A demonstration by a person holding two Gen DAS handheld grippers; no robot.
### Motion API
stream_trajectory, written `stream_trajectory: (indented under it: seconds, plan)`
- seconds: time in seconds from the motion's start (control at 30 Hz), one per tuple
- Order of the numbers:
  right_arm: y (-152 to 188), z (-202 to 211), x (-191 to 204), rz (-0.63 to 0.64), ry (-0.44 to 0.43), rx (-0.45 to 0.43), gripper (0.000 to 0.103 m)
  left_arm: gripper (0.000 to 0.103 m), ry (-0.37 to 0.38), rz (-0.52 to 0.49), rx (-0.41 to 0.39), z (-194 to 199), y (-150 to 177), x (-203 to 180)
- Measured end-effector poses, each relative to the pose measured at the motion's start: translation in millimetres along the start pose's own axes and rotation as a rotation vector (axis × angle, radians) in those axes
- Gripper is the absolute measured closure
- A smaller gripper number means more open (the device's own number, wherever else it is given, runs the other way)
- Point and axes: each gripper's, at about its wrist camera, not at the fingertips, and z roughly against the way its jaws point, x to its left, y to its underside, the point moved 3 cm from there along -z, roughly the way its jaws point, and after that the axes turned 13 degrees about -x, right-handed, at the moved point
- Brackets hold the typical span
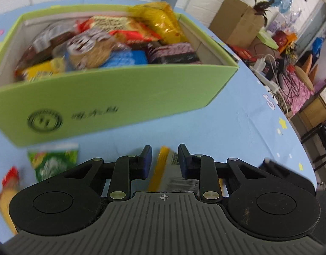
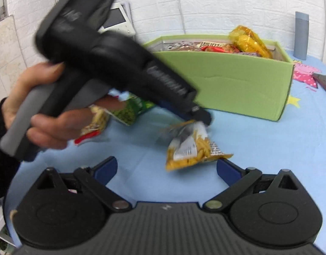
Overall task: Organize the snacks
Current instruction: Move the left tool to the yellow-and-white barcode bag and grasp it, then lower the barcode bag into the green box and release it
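Observation:
A green cardboard box [image 1: 120,89] [image 2: 237,85], piled with several wrapped snacks, stands on the blue tablecloth [image 1: 237,127]. A yellow snack packet [image 1: 165,170] [image 2: 190,148] sits between the blue pads of my left gripper [image 1: 165,159]. In the right wrist view the left gripper [image 2: 202,120] pinches the packet's clear top edge, and a hand [image 2: 41,114] grips the handle. My right gripper [image 2: 166,167] is open wide, with the packet's lower edge just ahead of its fingertips.
A green snack packet [image 1: 54,161] [image 2: 131,110] and a red-and-yellow one [image 1: 7,187] [image 2: 95,123] lie on the cloth left of the box front. A grey cylinder [image 2: 301,36] stands behind the box. Beyond the table's right edge are a brown carton [image 1: 237,21] and clutter.

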Motion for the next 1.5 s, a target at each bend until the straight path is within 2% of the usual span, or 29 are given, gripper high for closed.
stream_trajectory:
  seconds: [0.07,0.23,0.3,0.33,0.37,0.47,0.57,0.8,0.83,0.87,0.9,1.1,1.23,1.37,1.5]
  plan:
    - [-1,0,-3,0.013,0.015,0.002,0.002,0.097,0.012,0.052,0.020,7,13,3]
    - [5,8,3,0.002,0.004,0.004,0.002,0.097,-0.017,0.050,-0.018,26,29,-5]
    - [7,14,7,0.010,0.009,0.000,0.002,0.083,-0.026,0.066,-0.041,36,30,-8]
    - [8,20,8,0.010,0.015,-0.017,0.002,0.067,-0.014,0.082,-0.066,45,31,-10]
    - [8,28,8,0.005,0.022,-0.036,0.002,0.057,0.001,0.095,-0.086,54,34,-11]
    - [13,51,1,-0.027,0.054,-0.083,0.002,0.054,0.039,0.119,-0.108,70,42,-16]
    - [16,54,-7,-0.048,0.061,-0.088,0.002,0.052,0.078,0.143,-0.096,68,46,-22]
    - [21,51,-14,-0.064,0.058,-0.074,0.002,0.054,0.101,0.170,-0.035,38,52,-36]
    - [21,49,-15,-0.065,0.050,-0.073,0.003,0.062,0.102,0.172,-0.025,33,53,-37]
    - [23,46,-15,-0.066,0.033,-0.064,0.004,0.078,0.104,0.168,-0.024,29,54,-38]
    - [27,45,-16,-0.067,0.018,-0.050,0.022,0.087,0.099,0.162,-0.017,27,55,-38]
    - [17,50,-11,-0.059,-0.023,-0.081,0.026,0.091,0.111,0.185,-0.049,39,42,-34]
    - [-20,46,-12,0.000,-0.032,-0.132,0.024,0.091,0.113,0.148,-0.119,52,2,-35]
    - [-73,27,-16,0.103,-0.024,-0.182,0.022,0.091,0.098,0.099,-0.213,58,-60,-30]
    - [-116,-9,-32,0.131,-0.022,-0.205,0.021,0.090,0.068,0.089,-0.254,41,-111,-15]
